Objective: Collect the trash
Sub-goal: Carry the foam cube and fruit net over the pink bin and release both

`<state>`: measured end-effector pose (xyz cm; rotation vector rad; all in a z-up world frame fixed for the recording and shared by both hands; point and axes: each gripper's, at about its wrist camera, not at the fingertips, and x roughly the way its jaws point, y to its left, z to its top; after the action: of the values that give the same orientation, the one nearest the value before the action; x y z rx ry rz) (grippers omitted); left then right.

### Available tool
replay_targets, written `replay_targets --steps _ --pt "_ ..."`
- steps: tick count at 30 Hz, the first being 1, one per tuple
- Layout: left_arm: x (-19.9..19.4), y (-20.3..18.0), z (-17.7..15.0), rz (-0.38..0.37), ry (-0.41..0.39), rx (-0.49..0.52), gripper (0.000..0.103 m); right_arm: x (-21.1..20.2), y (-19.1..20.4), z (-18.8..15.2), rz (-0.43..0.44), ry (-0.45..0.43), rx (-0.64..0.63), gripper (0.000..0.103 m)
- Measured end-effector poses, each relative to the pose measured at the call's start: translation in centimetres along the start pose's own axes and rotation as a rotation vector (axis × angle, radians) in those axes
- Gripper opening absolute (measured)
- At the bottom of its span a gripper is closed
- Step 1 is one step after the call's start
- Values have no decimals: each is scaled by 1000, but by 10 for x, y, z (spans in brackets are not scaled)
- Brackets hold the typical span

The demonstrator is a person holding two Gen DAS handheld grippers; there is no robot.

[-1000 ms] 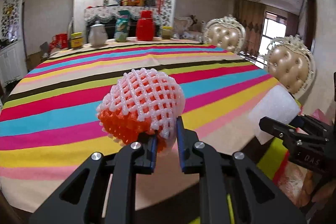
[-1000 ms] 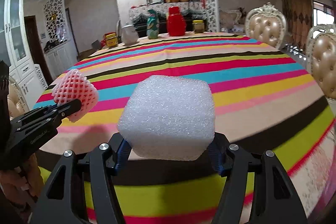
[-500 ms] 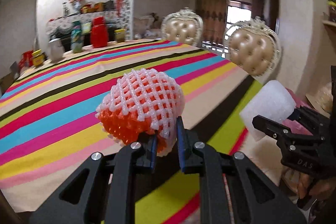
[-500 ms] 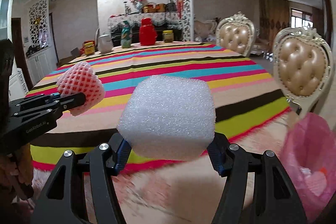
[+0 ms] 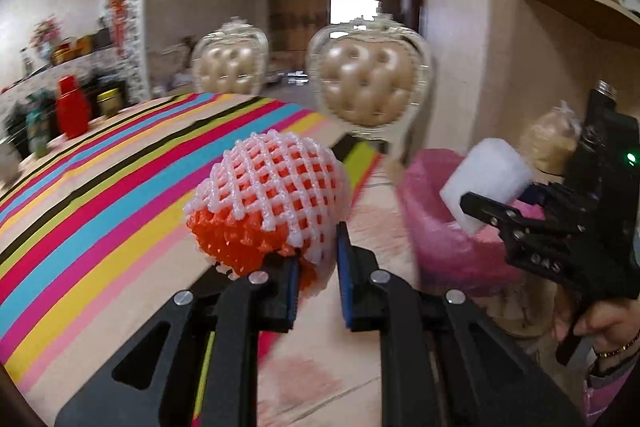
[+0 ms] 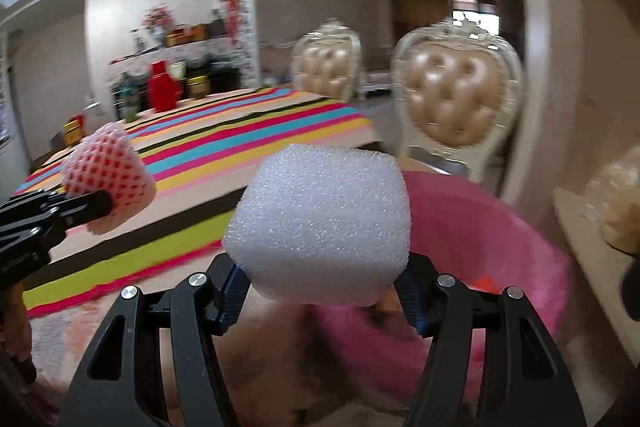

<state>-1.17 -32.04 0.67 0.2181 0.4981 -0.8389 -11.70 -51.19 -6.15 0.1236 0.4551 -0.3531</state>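
My left gripper [image 5: 316, 267] is shut on a white-and-orange foam fruit net [image 5: 272, 199], held in the air off the table's edge. My right gripper [image 6: 320, 291] is shut on a white foam block [image 6: 324, 223], held just above the near rim of a pink-lined trash bin [image 6: 500, 239]. In the left wrist view the right gripper [image 5: 492, 215] with the foam block [image 5: 486, 183] hangs over the pink bin [image 5: 432, 227] to my right. In the right wrist view the left gripper [image 6: 92, 203] with the net [image 6: 108, 171] is at the left.
A table with a striped cloth [image 5: 100, 179] lies to the left, with a red jug [image 5: 72, 111] and jars at its far end. Two cream tufted chairs [image 5: 372, 83] stand behind the bin. A wall and shelf [image 5: 580, 7] are on the right.
Both grippers swung right, away from the table, with their loads. The pink bin came into full view and now sits under the right gripper's foam block.
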Motion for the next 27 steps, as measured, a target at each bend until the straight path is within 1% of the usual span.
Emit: replay_targets --steps 3,6,7,12,16,19,22,27 --pt "19 -31 11 -82 2 44 16 -1 -30 0 -62 2 24 61" --pt "38 -55 20 -144 10 69 16 -4 -60 1 -128 -6 52 61" --pt "45 -63 23 -175 15 75 16 -5 -67 0 -139 -8 59 61" --pt "75 -97 32 -270 43 106 16 -13 -104 -2 -192 -14 93 61" --pt "92 -120 33 -306 69 120 16 -13 -127 -5 -201 -6 125 61" --pt "108 -134 34 -332 85 127 16 -9 -136 -6 -200 6 137 61" --pt "121 -146 35 -340 97 141 17 -7 -140 -7 -208 12 140 61" --pt "133 -158 37 -340 100 159 17 -9 -147 -10 -215 14 149 61"
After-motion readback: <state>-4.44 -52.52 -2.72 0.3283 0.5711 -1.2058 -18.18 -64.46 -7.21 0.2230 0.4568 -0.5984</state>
